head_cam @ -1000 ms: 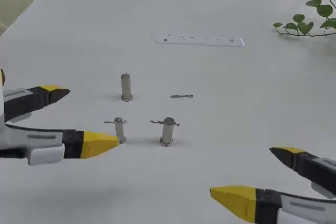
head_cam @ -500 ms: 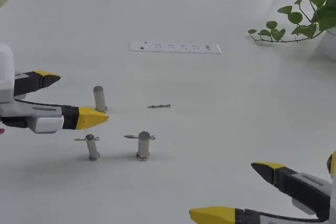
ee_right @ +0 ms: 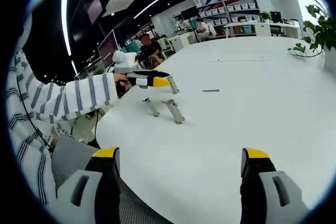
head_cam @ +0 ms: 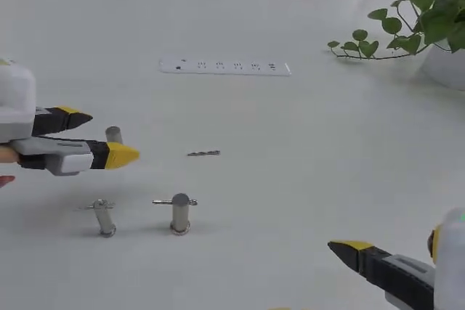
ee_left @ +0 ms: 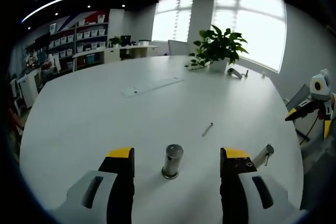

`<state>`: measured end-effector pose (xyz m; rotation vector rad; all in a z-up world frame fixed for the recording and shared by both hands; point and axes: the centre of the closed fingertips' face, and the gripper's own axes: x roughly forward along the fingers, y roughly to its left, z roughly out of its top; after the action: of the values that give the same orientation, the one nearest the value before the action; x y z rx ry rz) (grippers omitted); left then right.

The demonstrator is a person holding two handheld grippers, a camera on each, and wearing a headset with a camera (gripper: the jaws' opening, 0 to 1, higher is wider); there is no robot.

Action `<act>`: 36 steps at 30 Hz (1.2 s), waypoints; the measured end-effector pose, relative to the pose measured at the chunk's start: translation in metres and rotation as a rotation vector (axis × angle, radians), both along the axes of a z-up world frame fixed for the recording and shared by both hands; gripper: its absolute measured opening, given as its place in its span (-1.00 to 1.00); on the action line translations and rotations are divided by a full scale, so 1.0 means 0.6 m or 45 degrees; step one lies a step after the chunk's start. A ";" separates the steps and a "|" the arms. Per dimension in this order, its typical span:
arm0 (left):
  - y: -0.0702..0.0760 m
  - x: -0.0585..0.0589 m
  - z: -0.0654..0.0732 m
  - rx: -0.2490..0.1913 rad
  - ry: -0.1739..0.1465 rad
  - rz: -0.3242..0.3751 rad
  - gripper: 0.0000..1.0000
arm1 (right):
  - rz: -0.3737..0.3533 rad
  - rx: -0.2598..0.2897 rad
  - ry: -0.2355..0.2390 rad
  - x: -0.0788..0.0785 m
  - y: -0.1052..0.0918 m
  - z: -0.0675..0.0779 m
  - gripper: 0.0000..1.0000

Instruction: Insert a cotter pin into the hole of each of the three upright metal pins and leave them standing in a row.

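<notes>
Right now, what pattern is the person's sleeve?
The sleeve has dark-and-white stripes; clearest in right gripper view.

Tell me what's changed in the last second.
The left hand-held gripper moved away from the front-left fitted pin, back to the bare metal pin, and now straddles it with jaws open, not gripping. Unchanged: the right hand-held gripper open, the loose cotter pin on the table, the front-right fitted pin upright.

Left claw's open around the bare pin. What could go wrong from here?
1. The bare pin stands free between the jaws of the open left claw; an off-centre close could tip it.
2. The loose cotter pin lies flat and thin on the table; the right claw may fumble it.
3. The two finished pins stand nearby and could get knocked.
</notes>
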<state>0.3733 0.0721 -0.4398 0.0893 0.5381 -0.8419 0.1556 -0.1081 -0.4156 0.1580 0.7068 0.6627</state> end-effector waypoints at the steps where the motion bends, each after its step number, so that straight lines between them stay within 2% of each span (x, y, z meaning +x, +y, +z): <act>1: -0.002 0.004 -0.003 -0.003 0.002 -0.001 0.19 | 0.001 0.000 0.002 0.000 0.000 -0.001 0.89; 8: -0.008 0.016 -0.026 0.009 0.024 -0.006 -0.27 | 0.005 0.002 0.017 0.002 0.002 -0.006 0.87; 13: -0.012 0.018 -0.034 0.019 0.025 -0.012 -0.48 | 0.008 0.003 0.022 0.003 0.002 -0.008 0.85; 16: -0.016 0.014 -0.036 0.016 0.027 -0.051 -0.75 | 0.006 0.004 0.027 0.003 0.001 -0.010 0.84; 17: -0.014 0.013 -0.037 0.029 0.018 -0.065 -0.72 | 0.005 0.006 0.028 0.004 0.001 -0.010 0.84; 18: -0.016 0.007 -0.039 0.028 0.031 -0.090 -0.75 | 0.006 0.006 0.029 0.004 0.001 -0.010 0.84; 19: -0.012 0.011 -0.039 0.042 0.009 -0.079 -0.76 | 0.006 0.007 0.029 0.004 0.002 -0.010 0.83; 23: -0.012 0.010 -0.039 0.042 0.001 -0.095 -0.78 | 0.008 0.011 0.030 0.003 0.003 -0.011 0.82; 28: -0.006 0.016 -0.035 0.044 0.016 -0.061 -0.80 | 0.013 0.011 0.027 0.003 0.006 -0.010 0.81; 30: -0.001 0.019 -0.034 0.010 0.062 -0.011 -0.81 | 0.012 0.009 0.020 0.004 0.006 -0.010 0.81; 31: 0.002 0.020 -0.034 0.011 0.069 -0.001 -0.81 | 0.008 0.009 0.021 0.004 0.006 -0.010 0.81; 32: 0.004 0.020 -0.034 0.027 0.062 -0.004 -0.81 | 0.004 0.010 0.020 0.005 0.006 -0.010 0.81; 33: 0.010 0.018 -0.034 0.075 0.037 -0.024 -0.81 | 0.003 0.011 0.014 0.005 0.007 -0.009 0.81; 34: 0.013 0.017 -0.033 0.100 0.024 -0.035 -0.81 | 0.001 0.013 0.008 0.006 0.008 -0.007 0.81; 36: 0.017 0.011 -0.025 0.104 0.028 -0.039 -0.81 | 0.000 0.015 -0.001 0.008 0.009 -0.004 0.81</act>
<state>0.3797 0.0821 -0.4546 0.1632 0.5931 -0.8513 0.1601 -0.1026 -0.4178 0.1689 0.7018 0.6669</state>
